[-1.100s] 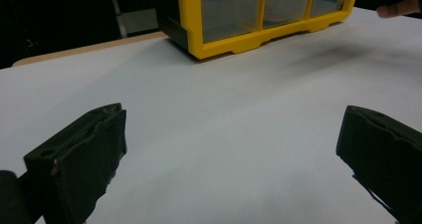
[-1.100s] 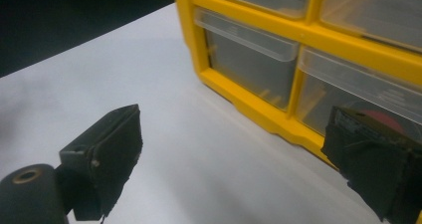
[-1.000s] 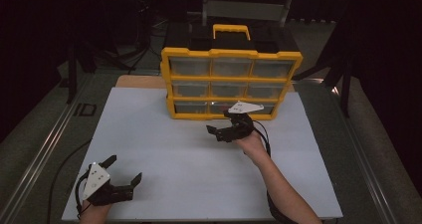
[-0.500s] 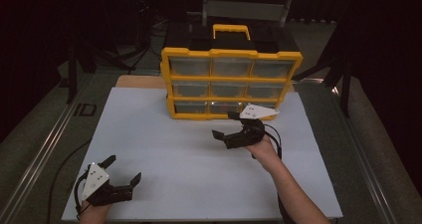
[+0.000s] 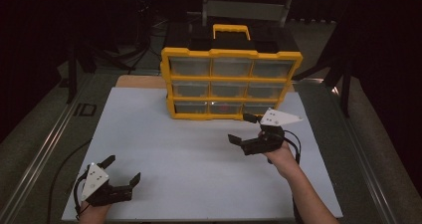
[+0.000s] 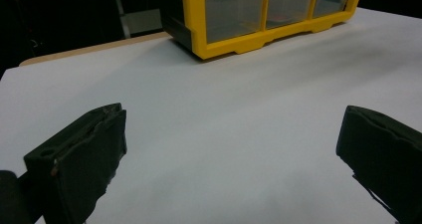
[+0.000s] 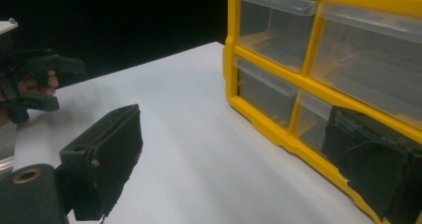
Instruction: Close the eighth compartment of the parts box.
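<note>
A yellow organizer (image 5: 231, 52) with clear plastic drawers stands upright at the back of the white table (image 5: 189, 149). Something small and red shows faintly in its bottom middle drawer (image 5: 225, 106). My right gripper (image 5: 240, 128) is open and empty, hovering just in front of the organizer's lower right corner. In the right gripper view the organizer (image 7: 318, 50) fills the right side, with the open right gripper (image 7: 239, 154) low before its bottom drawers. My left gripper (image 5: 122, 168) rests open and empty near the table's front left corner. The left gripper view has the organizer (image 6: 239, 15) far off beyond the open left gripper (image 6: 231, 149).
The organizer has a yellow carry handle (image 5: 231, 29) on top. A wooden strip (image 5: 139, 82) edges the table's back left. Metal rails (image 5: 45, 144) run along the left side. Dark stands and floor surround the table. The other hand and its gripper (image 7: 30, 79) appear in the right gripper view.
My right gripper has drawn back from the organizer, toward the person and a little to the right. The left gripper has stayed put.
</note>
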Demonstrator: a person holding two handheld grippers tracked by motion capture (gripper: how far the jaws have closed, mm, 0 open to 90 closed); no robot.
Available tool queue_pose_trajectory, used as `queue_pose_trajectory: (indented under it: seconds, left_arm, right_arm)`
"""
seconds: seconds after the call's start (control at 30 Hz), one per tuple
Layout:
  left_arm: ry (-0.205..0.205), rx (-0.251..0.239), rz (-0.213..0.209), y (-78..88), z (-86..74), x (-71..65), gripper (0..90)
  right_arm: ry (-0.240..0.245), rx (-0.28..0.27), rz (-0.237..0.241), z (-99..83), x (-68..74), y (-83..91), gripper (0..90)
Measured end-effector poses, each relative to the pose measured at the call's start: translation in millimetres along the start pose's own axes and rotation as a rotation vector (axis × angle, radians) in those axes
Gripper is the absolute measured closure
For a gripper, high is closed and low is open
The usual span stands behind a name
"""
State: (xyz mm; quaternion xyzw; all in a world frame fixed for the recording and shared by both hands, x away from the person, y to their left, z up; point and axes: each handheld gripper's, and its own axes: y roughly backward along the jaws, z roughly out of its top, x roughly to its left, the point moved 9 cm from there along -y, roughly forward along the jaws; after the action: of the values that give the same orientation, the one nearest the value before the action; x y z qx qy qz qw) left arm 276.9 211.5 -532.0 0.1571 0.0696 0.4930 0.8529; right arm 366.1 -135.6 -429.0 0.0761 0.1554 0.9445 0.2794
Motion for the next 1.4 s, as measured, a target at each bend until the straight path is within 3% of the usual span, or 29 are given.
queue_pose_trajectory:
  seconds: [0.27,0.47,0.8,1.4]
  left_arm:
    - [-0.001,0.0,-0.001,-0.1,0.0,-0.6,0.2]
    - [-0.002,0.001,-0.002,-0.2,-0.1,-0.9,0.2]
    - [-0.007,0.003,-0.004,-0.5,-0.2,-1.6,0.2]
    - [0.002,0.003,-0.005,-0.7,-0.5,-1.4,0.2]
  right_arm:
    - [0.039,-0.025,-0.006,-5.6,2.8,24.9,8.4]
    - [0.035,-0.034,-0.003,-13.9,5.6,40.9,8.3]
    - [0.045,-0.058,-0.04,-25.0,3.8,67.8,8.4]
    - [0.058,-0.017,-0.09,-74.6,-4.7,87.3,8.4]
